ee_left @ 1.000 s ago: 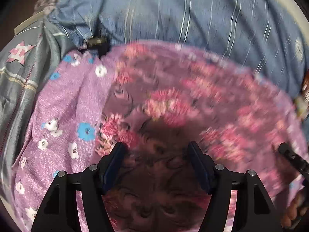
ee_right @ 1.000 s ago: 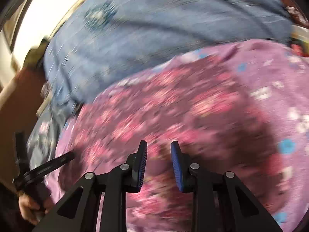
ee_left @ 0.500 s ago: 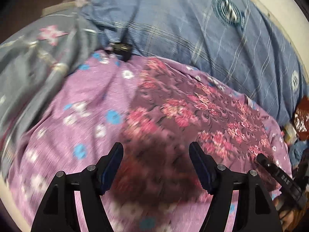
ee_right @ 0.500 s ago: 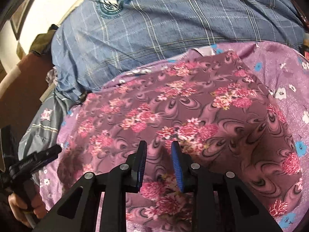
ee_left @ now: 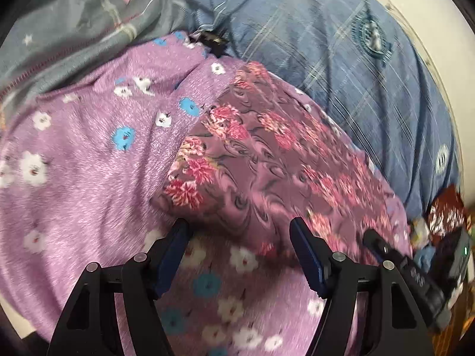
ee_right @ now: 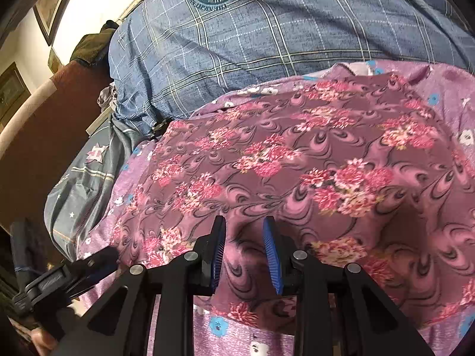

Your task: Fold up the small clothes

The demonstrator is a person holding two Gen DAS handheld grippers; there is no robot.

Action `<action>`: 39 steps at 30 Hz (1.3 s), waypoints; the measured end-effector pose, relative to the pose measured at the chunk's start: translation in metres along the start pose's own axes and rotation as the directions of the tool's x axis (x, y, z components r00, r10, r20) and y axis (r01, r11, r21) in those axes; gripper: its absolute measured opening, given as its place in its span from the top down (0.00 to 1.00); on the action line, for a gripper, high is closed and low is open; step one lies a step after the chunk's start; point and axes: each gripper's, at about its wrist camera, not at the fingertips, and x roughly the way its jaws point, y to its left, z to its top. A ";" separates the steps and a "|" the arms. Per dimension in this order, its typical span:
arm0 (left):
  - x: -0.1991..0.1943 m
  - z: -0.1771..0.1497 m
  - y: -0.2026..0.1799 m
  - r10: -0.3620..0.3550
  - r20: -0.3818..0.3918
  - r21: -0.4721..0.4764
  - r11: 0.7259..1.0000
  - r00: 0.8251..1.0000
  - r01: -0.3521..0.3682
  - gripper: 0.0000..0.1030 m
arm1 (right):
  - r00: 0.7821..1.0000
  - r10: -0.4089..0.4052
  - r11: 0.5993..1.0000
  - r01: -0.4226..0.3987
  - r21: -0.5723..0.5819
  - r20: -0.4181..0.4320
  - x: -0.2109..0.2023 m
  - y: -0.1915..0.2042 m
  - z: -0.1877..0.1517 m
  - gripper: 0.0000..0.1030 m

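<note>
Garments: 1 mauve floral garment (ee_right: 297,163) with pink flower clusters and dark swirls, lying flat on top of 1 lilac cloth (ee_left: 83,154) printed with white and blue blossoms.
Bedding: 1 blue plaid cover (ee_right: 267,38) with round crests behind the garments; 1 grey-blue patterned cloth (ee_left: 74,23) to the left.
Tools: 2, each with 2 black fingers faced with ribbed blue pads.
Left tool (ee_left: 239,255): jaws wide apart, holding nothing; it points down at the near left edge of the mauve floral garment, 1 finger (ee_left: 175,246) over the lilac cloth, the other at the garment's hem.
Right tool (ee_right: 245,252): jaws set narrowly apart with a fold of the mauve floral garment between them; whether the pads press the cloth cannot be told.
Cross-view: each tool shows at the edge of the other's camera view.
Textures: mauve garment smooth and thin with soft ripples; lilac cloth finely heathered; plaid cover woven and creased.
Small item: 1 dark object (ee_left: 212,43) at the far edge of the lilac cloth, too blurred to identify.
</note>
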 end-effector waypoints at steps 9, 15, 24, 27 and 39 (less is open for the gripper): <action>0.039 0.015 0.002 -0.040 0.038 -0.054 0.998 0.998 0.042 0.82 | 0.993 -0.032 0.999 0.028 -0.033 -0.114 0.024 0.004 -0.005 0.80; 0.051 0.022 -0.008 -0.029 0.040 -0.051 0.998 0.999 0.031 0.96 | 0.990 0.044 0.998 -0.037 0.056 -0.131 0.021 -0.012 -0.001 0.81; 0.005 0.028 -0.098 -0.027 0.140 0.196 0.981 0.990 -0.001 0.97 | 0.993 0.048 0.962 -0.074 0.262 0.103 -0.046 -0.084 0.016 0.76; -0.001 0.015 -0.150 -0.038 0.140 0.323 0.946 0.989 -0.009 0.97 | 0.985 0.020 0.943 -0.075 0.323 0.169 -0.070 -0.113 0.016 0.75; 0.065 -0.105 -0.326 -0.127 -0.079 0.651 0.744 0.989 0.147 0.95 | 0.940 -0.097 0.813 -0.116 0.570 0.328 -0.139 -0.224 0.007 0.75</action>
